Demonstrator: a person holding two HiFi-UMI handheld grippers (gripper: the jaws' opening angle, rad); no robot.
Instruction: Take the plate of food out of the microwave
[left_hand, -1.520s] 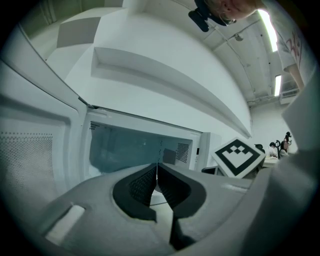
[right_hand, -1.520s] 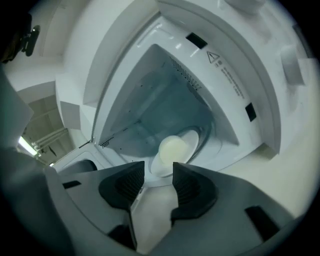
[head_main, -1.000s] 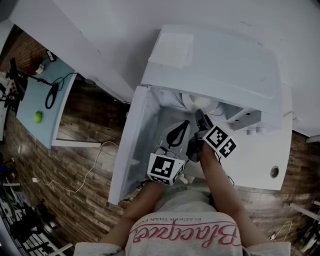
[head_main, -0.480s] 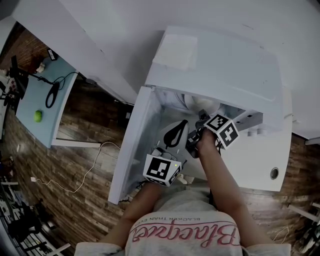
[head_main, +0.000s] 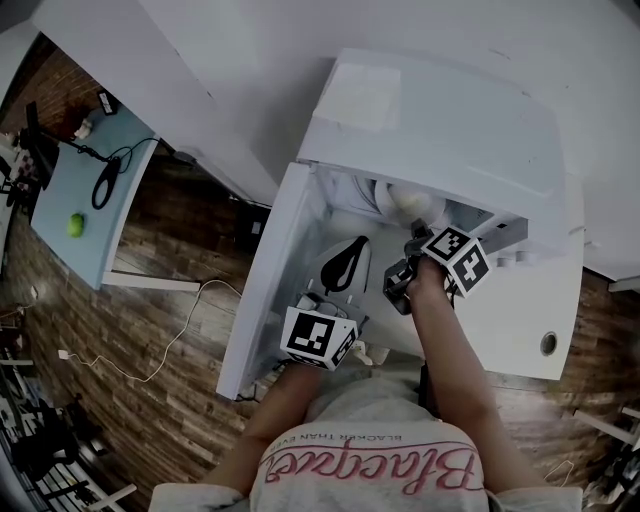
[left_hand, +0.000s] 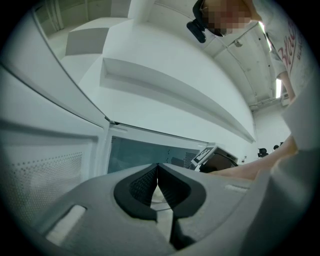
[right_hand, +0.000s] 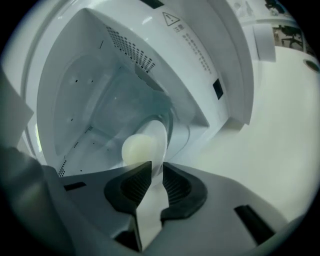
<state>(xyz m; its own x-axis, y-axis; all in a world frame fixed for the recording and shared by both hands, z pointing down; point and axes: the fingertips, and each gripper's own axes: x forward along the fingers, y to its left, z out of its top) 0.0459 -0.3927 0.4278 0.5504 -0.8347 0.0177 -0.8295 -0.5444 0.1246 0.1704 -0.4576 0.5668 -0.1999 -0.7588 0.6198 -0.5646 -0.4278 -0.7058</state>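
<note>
Jaws of right gripper (right_hand: 152, 172), just closing, pinch plate (right_hand: 159, 137) rim — left gripper (left_hand: 158, 172) jaws together, empty.

White counter (head_main: 512, 330), microwave (head_main: 450, 130) on top — open

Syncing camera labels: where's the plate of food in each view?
Head view: plate upper centre, inside the microwave, just past the right gripper.
Left gripper view: can't make it out.
Right gripper view: centre, rim between the jaws, which have just been closing.
Shared landmark: the microwave's inside, in all three.
</note>
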